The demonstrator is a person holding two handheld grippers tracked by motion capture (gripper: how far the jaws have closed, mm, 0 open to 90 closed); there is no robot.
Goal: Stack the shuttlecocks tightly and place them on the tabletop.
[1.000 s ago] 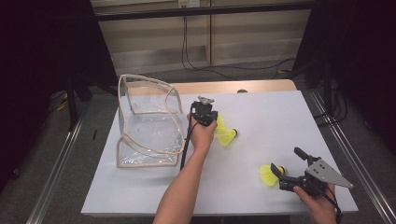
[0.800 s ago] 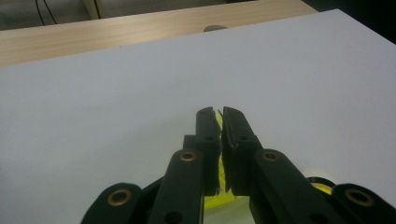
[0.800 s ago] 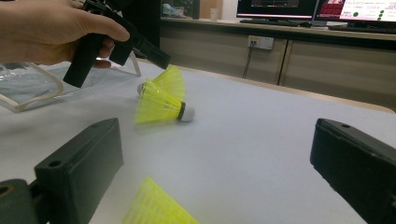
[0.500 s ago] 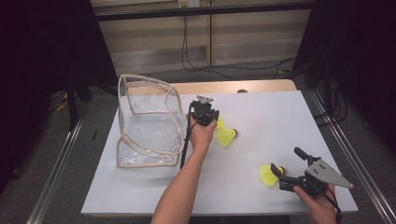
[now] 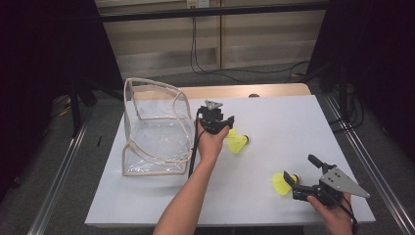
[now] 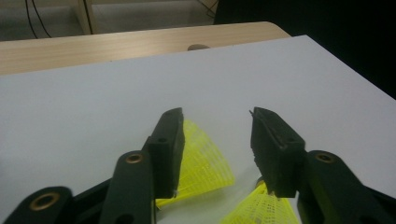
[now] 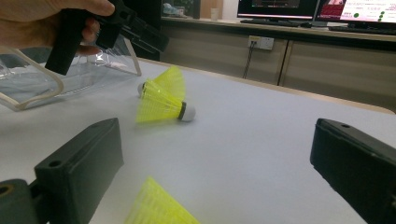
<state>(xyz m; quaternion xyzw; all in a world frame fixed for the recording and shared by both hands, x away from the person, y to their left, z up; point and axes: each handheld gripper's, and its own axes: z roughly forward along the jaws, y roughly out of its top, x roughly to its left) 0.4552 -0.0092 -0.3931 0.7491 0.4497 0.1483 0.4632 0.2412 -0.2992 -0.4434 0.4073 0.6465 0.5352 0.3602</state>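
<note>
Shuttlecocks (image 5: 238, 143) beneath open left claw (image 6: 217, 135)

A clear bag (image 5: 155, 128) is seen standing open near the left edge of the white surface (image 5: 288, 122); cables (image 5: 205, 54) hang beyond the far edge.

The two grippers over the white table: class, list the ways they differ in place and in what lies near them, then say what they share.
The left gripper is held near the table's middle, beside the clear bag; the right gripper sits at the near right corner, far from it. The left gripper is over a pair of yellow shuttlecocks; the right gripper points at a single shuttlecock. Shared: both have open black jaws, and neither grips anything.
</note>
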